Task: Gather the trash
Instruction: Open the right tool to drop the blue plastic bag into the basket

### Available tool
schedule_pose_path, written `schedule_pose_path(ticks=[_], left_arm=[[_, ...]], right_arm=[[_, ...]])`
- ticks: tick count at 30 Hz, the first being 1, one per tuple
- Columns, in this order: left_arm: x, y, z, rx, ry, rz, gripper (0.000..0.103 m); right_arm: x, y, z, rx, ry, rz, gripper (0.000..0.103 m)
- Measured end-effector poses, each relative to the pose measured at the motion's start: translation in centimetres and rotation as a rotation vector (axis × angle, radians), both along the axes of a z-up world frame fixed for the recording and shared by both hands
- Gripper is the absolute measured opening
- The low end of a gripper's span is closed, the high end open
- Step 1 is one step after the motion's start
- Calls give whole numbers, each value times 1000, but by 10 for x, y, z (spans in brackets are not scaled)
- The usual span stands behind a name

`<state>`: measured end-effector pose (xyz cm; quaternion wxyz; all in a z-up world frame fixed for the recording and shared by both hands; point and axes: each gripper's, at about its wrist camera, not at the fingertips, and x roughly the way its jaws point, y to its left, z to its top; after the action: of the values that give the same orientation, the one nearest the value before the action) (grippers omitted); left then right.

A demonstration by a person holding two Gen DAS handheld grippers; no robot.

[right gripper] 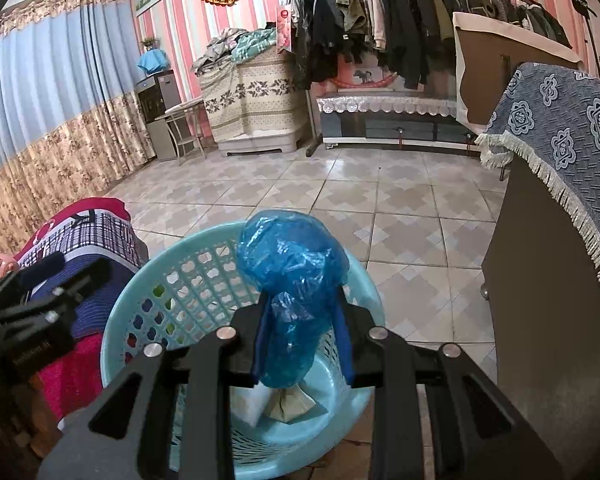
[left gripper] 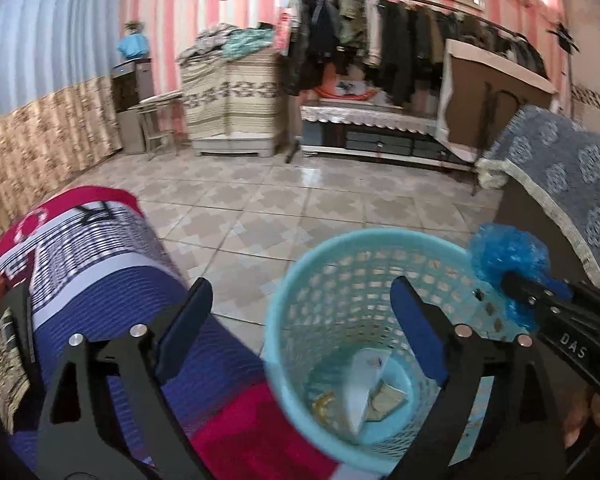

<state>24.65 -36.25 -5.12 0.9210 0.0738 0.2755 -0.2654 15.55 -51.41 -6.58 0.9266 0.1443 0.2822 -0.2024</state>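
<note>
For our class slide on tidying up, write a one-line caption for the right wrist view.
Right claw grips a crumpled blue plastic bag above a light-blue basket.

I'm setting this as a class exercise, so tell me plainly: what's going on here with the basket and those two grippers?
A person is collecting trash with a gripper in each hand. The right gripper has its jaws shut on a crumpled blue plastic bag, held over the light blue basket on the tiled floor. The left gripper hangs above the basket with its jaws open and nothing between them. Paper scraps already lie at the bottom.
</note>
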Motion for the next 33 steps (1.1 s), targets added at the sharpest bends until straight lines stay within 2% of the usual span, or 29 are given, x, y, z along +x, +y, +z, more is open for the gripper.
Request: schedule_pose_path(ticks=[7, 12, 13, 15, 16, 17, 23, 25, 33], left_arm=[[9, 44, 10, -16, -21, 126, 97], [8, 74, 10, -20, -32, 189, 97], [7, 78, 10, -19, -33, 195, 97], [6, 88, 12, -30, -25, 208, 97], [6, 92, 13, -36, -22, 214, 97], [6, 97, 15, -45, -19, 223, 97], [0, 118, 25, -61, -40, 250, 97], [-4, 126, 28, -53, -61, 266, 97], [-14, 163, 39, -51, -86, 316, 97]], right_arm=[[13, 10, -10, 10, 13, 26, 29], [22, 25, -10, 2, 20, 52, 29], [23, 28, -9, -5, 18, 54, 33], [23, 30, -7, -12, 8, 56, 50], [22, 32, -6, -15, -1, 55, 63], [21, 33, -3, -20, -11, 49, 69], [16, 37, 8, -46, -52, 33, 91], [15, 41, 11, -67, -57, 25, 94], [21, 57, 17, -90, -50, 51, 95]])
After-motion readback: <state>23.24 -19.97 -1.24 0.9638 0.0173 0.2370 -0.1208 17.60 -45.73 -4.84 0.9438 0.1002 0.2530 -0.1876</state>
